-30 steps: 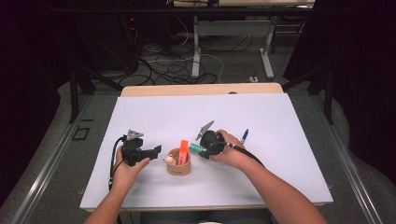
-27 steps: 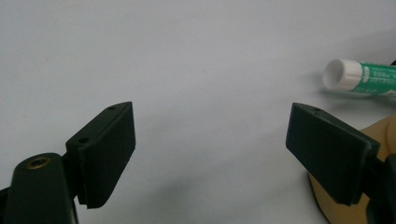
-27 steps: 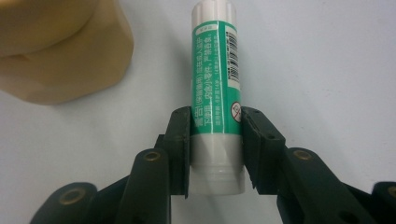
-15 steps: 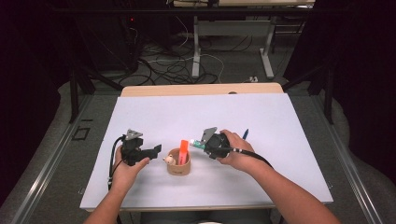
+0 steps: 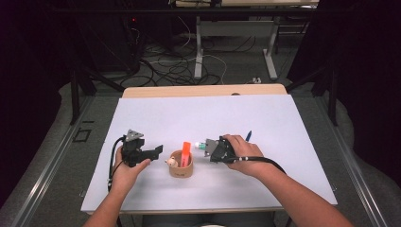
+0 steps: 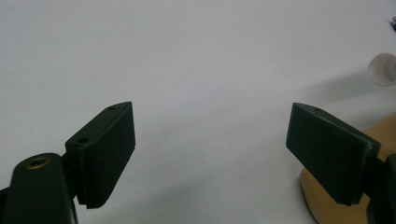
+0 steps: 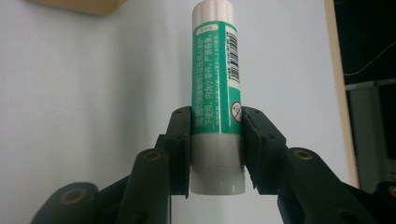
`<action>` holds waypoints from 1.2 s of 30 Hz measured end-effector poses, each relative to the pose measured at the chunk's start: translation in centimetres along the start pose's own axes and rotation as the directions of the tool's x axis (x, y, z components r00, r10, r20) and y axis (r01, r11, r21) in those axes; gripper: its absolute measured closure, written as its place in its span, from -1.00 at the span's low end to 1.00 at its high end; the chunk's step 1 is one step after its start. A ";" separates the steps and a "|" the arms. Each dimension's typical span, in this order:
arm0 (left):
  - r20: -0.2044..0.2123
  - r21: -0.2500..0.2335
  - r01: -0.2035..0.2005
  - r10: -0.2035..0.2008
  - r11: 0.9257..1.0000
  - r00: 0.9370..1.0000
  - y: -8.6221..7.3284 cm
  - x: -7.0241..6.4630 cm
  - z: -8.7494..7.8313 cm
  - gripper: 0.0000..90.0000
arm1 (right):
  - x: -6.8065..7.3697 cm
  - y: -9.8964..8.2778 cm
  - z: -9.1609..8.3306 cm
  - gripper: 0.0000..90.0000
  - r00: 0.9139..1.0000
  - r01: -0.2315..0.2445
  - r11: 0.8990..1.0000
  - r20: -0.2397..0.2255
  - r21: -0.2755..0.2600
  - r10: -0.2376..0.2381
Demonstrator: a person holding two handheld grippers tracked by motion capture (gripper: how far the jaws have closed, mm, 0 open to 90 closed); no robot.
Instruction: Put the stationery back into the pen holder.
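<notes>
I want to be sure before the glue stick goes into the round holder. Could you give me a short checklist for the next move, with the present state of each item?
1. Right gripper clamps the glue stick on both sides: ok.
2. Glue stick sits straight between the jaws, not slanted: ok.
3. Glue stick is above the holder opening: not ok, it is off to the side of it.
4. Free room in the holder beside the orange marker: cannot tell.
5. Left gripper is open and holds nothing: ok.
6. Left gripper steadies the holder: not ok, it is beside the holder, jaws apart from it.
</notes>
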State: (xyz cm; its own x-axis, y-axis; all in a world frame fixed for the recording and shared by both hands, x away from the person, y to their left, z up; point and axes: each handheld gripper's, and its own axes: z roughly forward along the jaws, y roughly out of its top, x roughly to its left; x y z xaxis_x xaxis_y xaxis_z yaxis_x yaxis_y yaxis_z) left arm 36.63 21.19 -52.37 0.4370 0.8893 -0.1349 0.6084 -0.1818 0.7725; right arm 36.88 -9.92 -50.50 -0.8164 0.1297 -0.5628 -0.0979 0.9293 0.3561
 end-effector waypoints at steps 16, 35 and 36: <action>0.048 -0.033 0.004 -0.002 0.999 0.999 1.8 0.7 -2.3 -0.66 | 0.7 0.4 -2.4 0.45 0.953 0.277 0.961 0.132 -0.013 -0.273; 0.117 -0.041 -0.097 0.101 0.994 0.988 3.0 -1.9 -3.1 -0.47 | 1.6 0.1 -3.1 0.45 0.723 0.648 0.759 0.263 0.061 -0.639; 0.119 -0.042 -0.104 0.109 0.994 0.987 3.1 -1.9 -3.2 -0.46 | 1.5 0.3 -3.1 0.45 0.688 0.686 0.725 0.266 0.064 -0.675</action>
State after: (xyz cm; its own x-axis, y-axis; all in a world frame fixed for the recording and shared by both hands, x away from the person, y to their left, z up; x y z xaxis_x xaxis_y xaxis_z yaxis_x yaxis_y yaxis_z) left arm 35.57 20.25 -47.75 0.5766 0.8076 -0.1233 0.5313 -0.2560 0.8076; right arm 33.89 -10.54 -48.93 -0.3442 -0.4458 -0.8263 -0.5944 0.7848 -0.1758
